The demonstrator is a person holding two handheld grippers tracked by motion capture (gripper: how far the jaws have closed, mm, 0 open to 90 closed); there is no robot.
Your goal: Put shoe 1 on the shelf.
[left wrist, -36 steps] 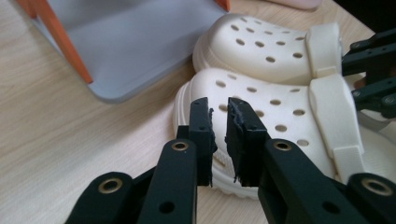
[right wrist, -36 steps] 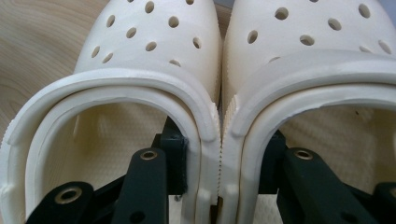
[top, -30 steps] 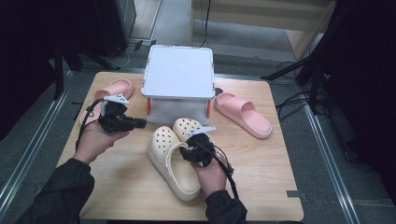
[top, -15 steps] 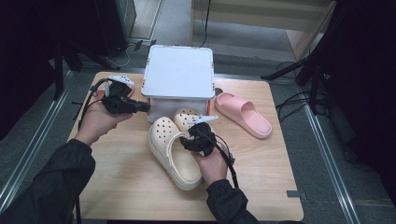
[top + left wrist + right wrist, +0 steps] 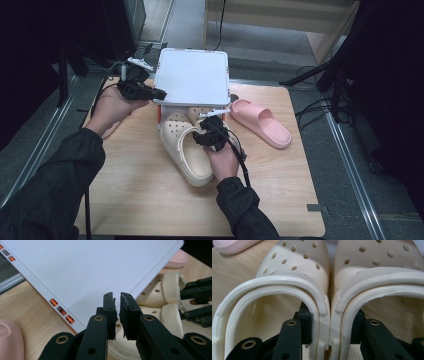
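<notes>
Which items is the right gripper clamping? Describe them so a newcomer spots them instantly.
On the wooden table, just in front of the white lidded box, lies a pair of cream clogs. The right gripper pinches their inner walls together. Unlike the smooth pink slides, they are perforated.

The two clogs (image 5: 294, 267) are cream, dotted with round holes across the toes. The box lid (image 5: 192, 76) is plain white, and its edge carries small orange and grey squares (image 5: 61, 311). The slide sandal (image 5: 260, 122) is pale pink — no pattern. The table (image 5: 150, 200) is light wood grain; both grippers (image 5: 117, 312) are black — like the sleeves (image 5: 50, 190).
</notes>
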